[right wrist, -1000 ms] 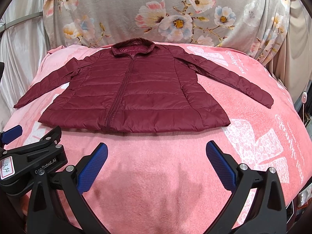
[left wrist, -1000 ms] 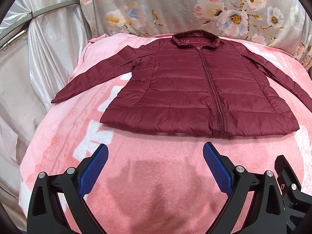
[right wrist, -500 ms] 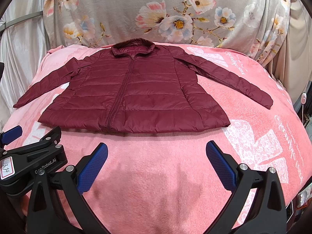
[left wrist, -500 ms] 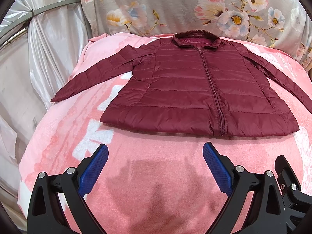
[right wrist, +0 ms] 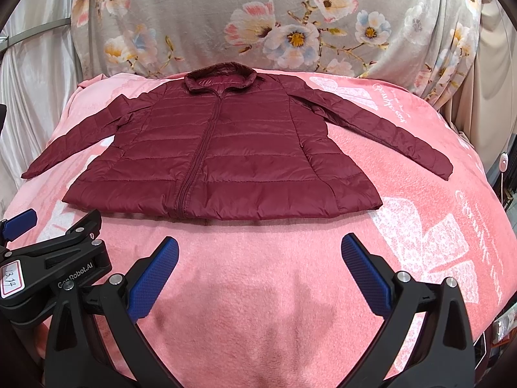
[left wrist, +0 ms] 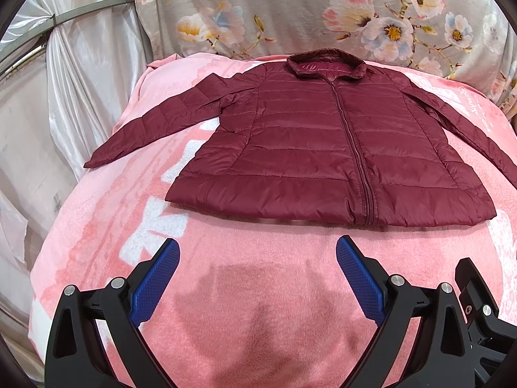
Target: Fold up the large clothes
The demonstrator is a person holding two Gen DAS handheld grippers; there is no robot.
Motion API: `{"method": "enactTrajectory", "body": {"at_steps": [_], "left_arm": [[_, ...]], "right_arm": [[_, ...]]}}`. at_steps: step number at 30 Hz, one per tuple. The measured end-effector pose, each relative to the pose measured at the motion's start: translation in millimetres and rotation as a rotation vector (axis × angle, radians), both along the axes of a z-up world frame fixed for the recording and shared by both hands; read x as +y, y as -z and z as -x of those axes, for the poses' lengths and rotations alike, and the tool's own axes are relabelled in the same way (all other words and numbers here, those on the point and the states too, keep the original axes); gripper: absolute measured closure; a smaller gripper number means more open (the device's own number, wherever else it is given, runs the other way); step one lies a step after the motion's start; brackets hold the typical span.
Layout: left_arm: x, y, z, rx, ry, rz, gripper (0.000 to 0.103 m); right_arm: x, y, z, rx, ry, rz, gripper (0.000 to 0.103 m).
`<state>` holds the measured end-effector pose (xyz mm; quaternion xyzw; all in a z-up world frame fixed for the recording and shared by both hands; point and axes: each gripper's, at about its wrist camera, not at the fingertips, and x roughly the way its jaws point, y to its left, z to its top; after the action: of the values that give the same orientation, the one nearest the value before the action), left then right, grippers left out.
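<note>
A dark red quilted jacket (left wrist: 307, 148) lies flat and zipped on a pink blanket (left wrist: 245, 258), collar at the far side, both sleeves spread outward. The right wrist view shows the same jacket (right wrist: 226, 155) with its right sleeve (right wrist: 387, 129) stretching toward the blanket's right side. My left gripper (left wrist: 257, 252) hovers open over bare blanket just short of the hem, nothing between its blue pads. My right gripper (right wrist: 258, 252) is open too, also in front of the hem. The left gripper's body (right wrist: 55, 268) shows at the lower left of the right wrist view.
A grey floral cloth (right wrist: 258, 22) hangs behind the blanket. Shiny white drapes (left wrist: 64, 80) fall along the left side. The blanket drops off at its left and right edges. A small white device on a cord (right wrist: 503, 163) sits past the right edge.
The left wrist view has drifted slightly, so the jacket sits a touch lower in it. The jacket itself and both open grippers stay as they were.
</note>
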<state>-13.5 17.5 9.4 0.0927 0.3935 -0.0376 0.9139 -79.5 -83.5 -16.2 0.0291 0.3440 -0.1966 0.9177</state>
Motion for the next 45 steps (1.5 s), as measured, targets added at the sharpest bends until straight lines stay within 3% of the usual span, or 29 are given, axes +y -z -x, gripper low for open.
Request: {"method": "enactTrajectory", "body": {"at_steps": [31, 45], "left_arm": [[0.5, 0.9, -0.8, 0.004, 0.001, 0.001, 0.009], [-6.9, 19.1, -18.6, 0.047, 0.000, -0.015, 0.009]], "right_arm": [[-0.4, 2.2, -0.9, 0.003, -0.001, -0.006, 0.005], [-9.2, 19.0, -17.7, 0.041, -0.001, -0.044, 0.005]]}}
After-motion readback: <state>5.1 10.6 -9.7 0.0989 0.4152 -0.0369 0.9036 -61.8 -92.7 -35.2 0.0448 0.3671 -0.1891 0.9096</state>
